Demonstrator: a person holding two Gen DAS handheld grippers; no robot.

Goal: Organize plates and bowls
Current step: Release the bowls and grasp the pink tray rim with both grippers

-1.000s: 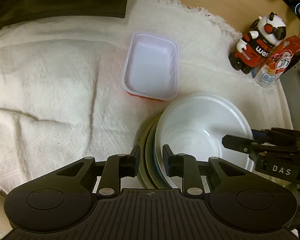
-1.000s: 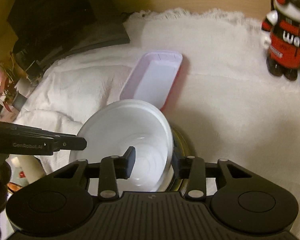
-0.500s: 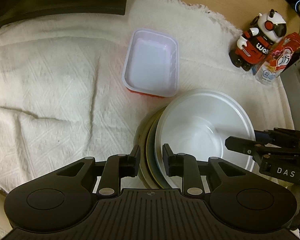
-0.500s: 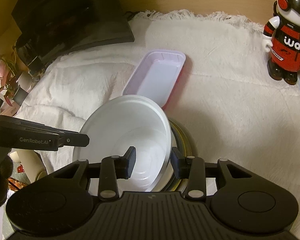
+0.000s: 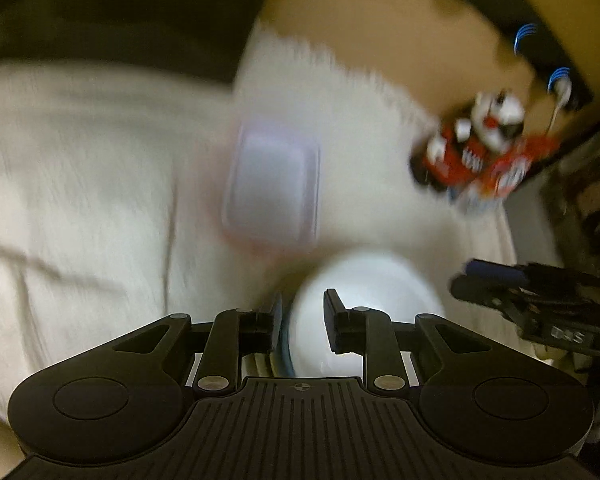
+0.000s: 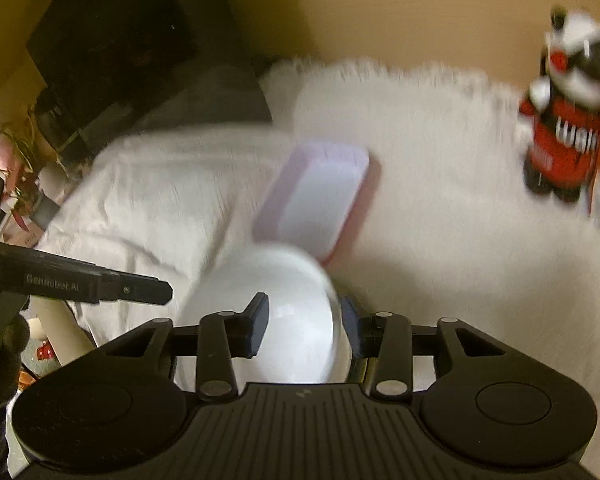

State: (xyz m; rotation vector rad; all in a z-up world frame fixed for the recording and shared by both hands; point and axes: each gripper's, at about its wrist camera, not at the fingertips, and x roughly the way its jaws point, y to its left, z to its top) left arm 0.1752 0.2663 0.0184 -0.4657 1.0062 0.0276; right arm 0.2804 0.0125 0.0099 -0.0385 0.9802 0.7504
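A white bowl (image 5: 364, 292) sits on top of a stack of darker plates (image 5: 285, 344). My left gripper (image 5: 302, 316) is shut on the left rim of this stack, one finger inside the bowl and one outside. My right gripper (image 6: 306, 326) is shut on the right rim of the same white bowl (image 6: 276, 304) and the plates under it. A shallow white rectangular tray (image 5: 274, 186) with a red base lies on the cloth behind the stack; it also shows in the right wrist view (image 6: 320, 196). Both views are motion-blurred.
A white cloth (image 5: 80, 160) covers the table. A red, white and black robot toy (image 6: 564, 120) and a red carton (image 5: 504, 176) stand at the right. A dark box (image 6: 112, 40) sits at the back left. The wooden table edge (image 5: 380, 12) lies beyond the cloth.
Both grippers have risen with the bowl and plate stack held between them. The cloth, tray and toy look smaller and farther below.
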